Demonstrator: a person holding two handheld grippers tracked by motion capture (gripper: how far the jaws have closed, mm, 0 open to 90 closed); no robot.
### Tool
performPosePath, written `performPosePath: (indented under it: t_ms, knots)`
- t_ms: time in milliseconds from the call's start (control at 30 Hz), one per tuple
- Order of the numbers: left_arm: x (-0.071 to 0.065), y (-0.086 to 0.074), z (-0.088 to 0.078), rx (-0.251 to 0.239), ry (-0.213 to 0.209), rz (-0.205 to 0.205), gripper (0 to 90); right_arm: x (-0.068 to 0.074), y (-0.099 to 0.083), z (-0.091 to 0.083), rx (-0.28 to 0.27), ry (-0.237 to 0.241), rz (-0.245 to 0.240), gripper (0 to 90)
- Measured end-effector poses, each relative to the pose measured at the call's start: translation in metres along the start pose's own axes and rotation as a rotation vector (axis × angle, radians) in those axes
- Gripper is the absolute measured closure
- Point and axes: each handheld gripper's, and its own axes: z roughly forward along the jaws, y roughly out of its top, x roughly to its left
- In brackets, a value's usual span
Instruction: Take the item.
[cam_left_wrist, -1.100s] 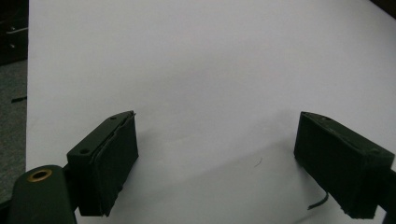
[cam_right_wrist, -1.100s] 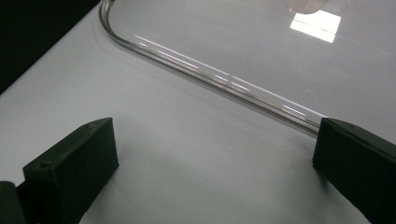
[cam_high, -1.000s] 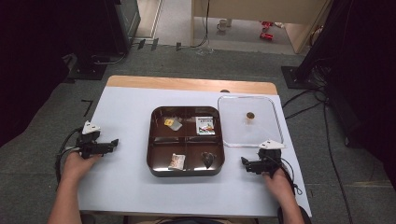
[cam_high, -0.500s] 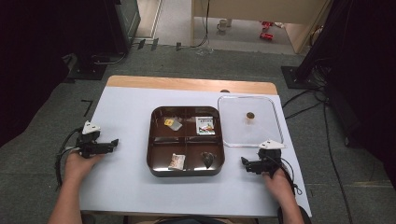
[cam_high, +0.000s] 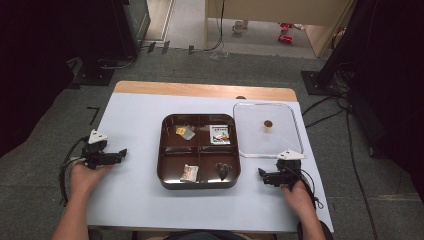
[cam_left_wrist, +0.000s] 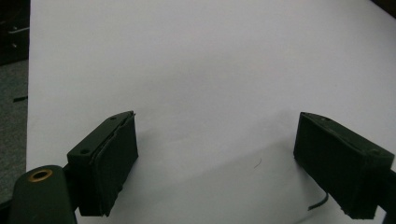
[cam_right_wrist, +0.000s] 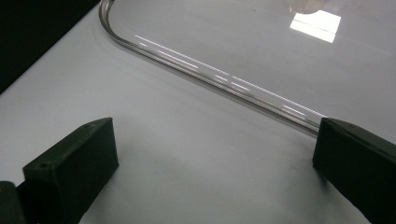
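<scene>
The left gripper (cam_high: 121, 152) and the right gripper (cam_high: 260, 173) are held low over the white table (cam_high: 135, 115), jaws spread apart and empty. Between them a brown compartment tray (cam_high: 199, 148) is seen, and just beyond the right gripper lies a clear lid (cam_high: 268, 129).

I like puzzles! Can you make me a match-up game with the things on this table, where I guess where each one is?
Things:
1. brown tray
2. clear lid
3. left claw
4. right claw

Places:
A. just in front of the clear lid's near edge
B. in the middle of the table
C. right of the brown tray, towards the back
D. on bare white table, left of the tray

Pairs: 1-B, 2-C, 3-D, 4-A
</scene>
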Motion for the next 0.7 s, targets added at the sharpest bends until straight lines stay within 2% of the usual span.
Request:
performPosePath:
  t_ms: [233,367,467,567,700]
  knots:
    - [-0.001,0.004,0.0,0.021,0.015,-0.021,15.1,0.0,0.0,0.0,0.0,0.0,0.0,0.0]
    - [0.001,0.005,-0.002,0.021,0.036,-0.049,24.7,0.0,0.0,0.0,0.0,0.0,0.0,0.0]
    - [0.002,0.007,-0.003,0.029,0.035,-0.061,26.7,0.0,0.0,0.0,0.0,0.0,0.0,0.0]
    - [0.001,0.01,-0.004,0.027,0.017,-0.06,34.6,0.0,0.0,0.0,0.0,0.0,0.0,0.0]
    - [-0.002,0.017,-0.006,0.036,-0.023,-0.052,34.5,0.0,0.0,0.0,0.0,0.0,0.0,0.0]
